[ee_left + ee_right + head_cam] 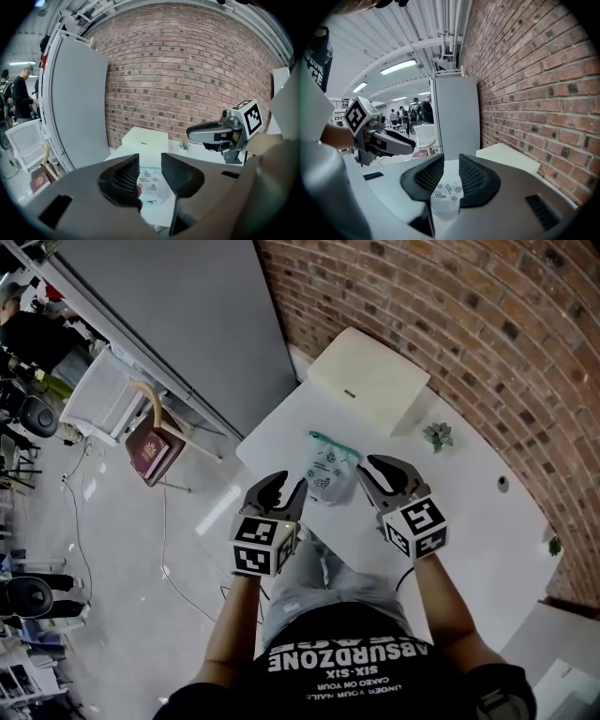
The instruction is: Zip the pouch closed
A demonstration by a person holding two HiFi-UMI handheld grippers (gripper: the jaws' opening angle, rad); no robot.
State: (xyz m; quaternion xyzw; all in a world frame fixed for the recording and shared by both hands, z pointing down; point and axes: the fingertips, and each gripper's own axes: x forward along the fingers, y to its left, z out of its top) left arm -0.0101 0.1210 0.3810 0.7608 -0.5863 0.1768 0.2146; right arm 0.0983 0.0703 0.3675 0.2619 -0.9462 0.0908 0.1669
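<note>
Seemingly free pouch (330,472) between parted claws (286,487) (378,471).

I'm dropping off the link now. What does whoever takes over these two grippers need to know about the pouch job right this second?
Left gripper: jaws apart, empty, just left of the pouch.
Right gripper: jaws apart, empty, just right of it.
The pouch sits on the white table between them, its teal zipper edge at the far end.
Done: both grippers are lined up on the pouch; nothing is gripped.
Left: likely steady the pouch with one gripper and pull the slider with the other. How far the zip is shut can't be made out.
</note>
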